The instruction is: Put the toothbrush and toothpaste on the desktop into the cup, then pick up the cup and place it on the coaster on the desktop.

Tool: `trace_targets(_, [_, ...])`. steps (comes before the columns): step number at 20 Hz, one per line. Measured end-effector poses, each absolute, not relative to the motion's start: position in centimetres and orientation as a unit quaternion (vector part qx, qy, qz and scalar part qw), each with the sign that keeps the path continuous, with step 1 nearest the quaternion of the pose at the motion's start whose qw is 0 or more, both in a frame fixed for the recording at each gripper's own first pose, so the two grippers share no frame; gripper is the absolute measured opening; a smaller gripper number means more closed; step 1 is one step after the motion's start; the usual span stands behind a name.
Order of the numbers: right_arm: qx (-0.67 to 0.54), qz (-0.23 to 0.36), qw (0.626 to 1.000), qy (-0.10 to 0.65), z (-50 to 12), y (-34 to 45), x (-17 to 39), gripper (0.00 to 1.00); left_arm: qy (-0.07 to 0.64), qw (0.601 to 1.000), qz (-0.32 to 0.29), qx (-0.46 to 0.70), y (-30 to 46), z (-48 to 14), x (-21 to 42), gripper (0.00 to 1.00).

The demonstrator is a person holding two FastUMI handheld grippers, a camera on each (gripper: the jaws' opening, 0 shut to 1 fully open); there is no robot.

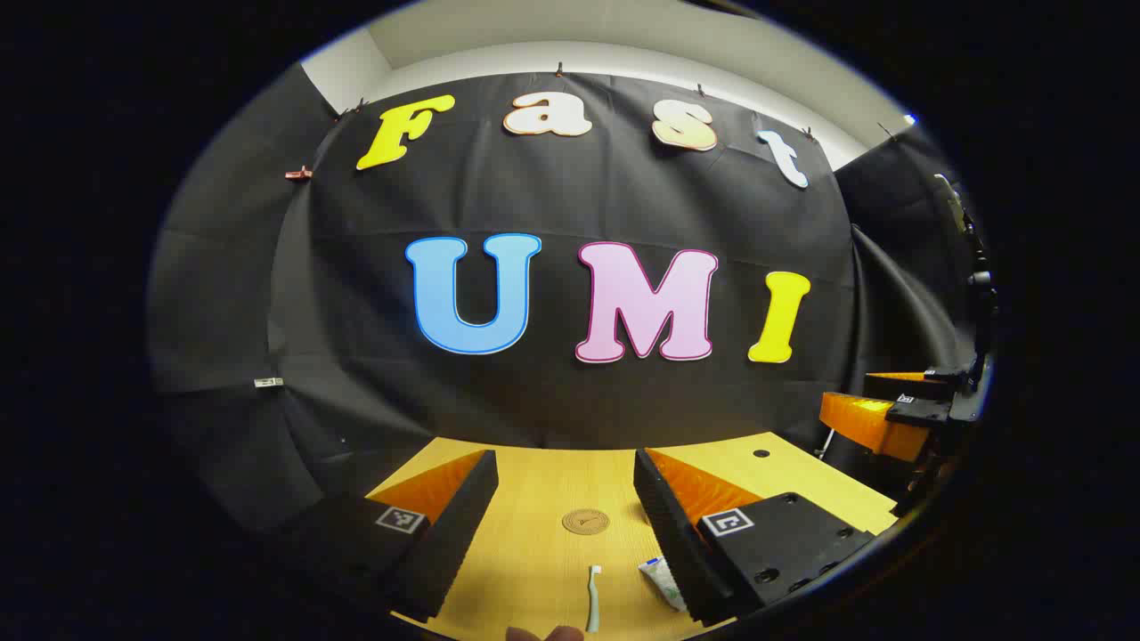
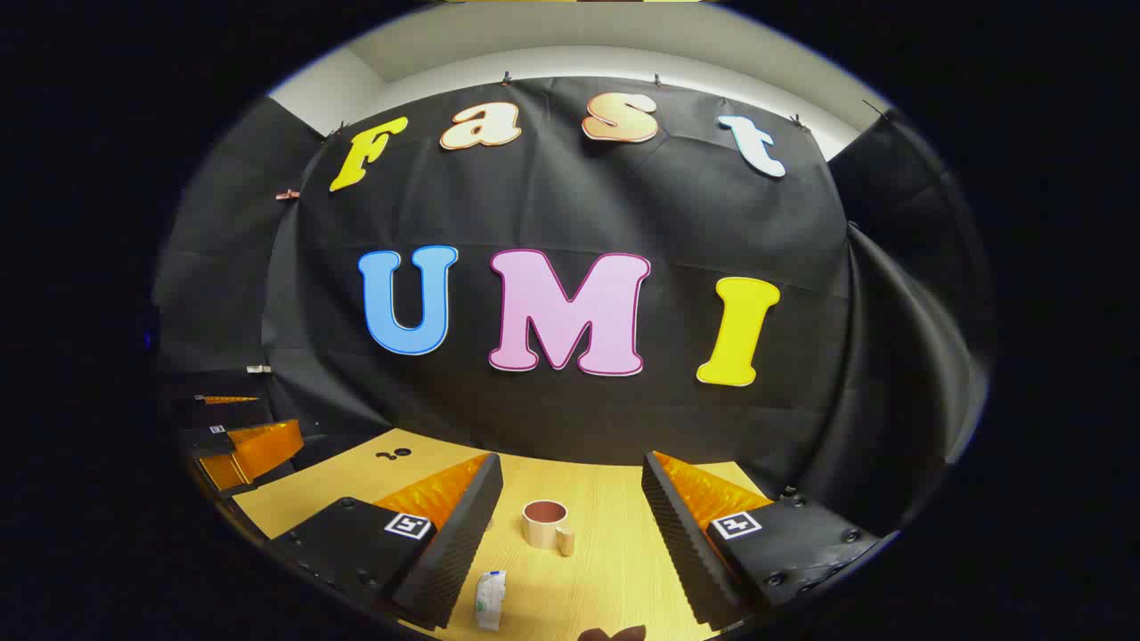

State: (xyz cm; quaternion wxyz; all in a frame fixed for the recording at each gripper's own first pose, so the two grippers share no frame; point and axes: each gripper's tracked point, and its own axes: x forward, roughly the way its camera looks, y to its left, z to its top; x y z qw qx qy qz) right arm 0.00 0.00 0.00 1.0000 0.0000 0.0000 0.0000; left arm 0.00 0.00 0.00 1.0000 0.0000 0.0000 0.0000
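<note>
Both hand-held grippers hover released above the desk [image 1: 534,499]. The toothbrush [image 1: 593,598] lies dead ahead between the left hand-held gripper [image 1: 565,516]'s jaws, long axis running away from it; toothpaste [image 2: 490,598] and cup [image 2: 545,523] sit before the right hand-held gripper [image 2: 570,525].

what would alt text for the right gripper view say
The right gripper, fingers apart, hovers above a wooden desktop facing an upright cup. A toothpaste tube lies nearer, by its left-hand finger. The left gripper shows far left.
</note>
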Motion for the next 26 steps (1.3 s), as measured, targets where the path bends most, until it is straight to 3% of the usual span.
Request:
trace_targets(17, [-0.016,0.018,0.999,0.037,-1.8,2.7,-0.2,0.97,0.012,1.0,-0.007,0.001,1.0,-0.8,-0.7,0.97])
trace_targets(26, [-0.06,0.087,0.975,0.197,-10.0,8.7,1.3,0.97,0.04,0.999,0.004,-0.001,4.0,-3.8,-2.0,0.97])
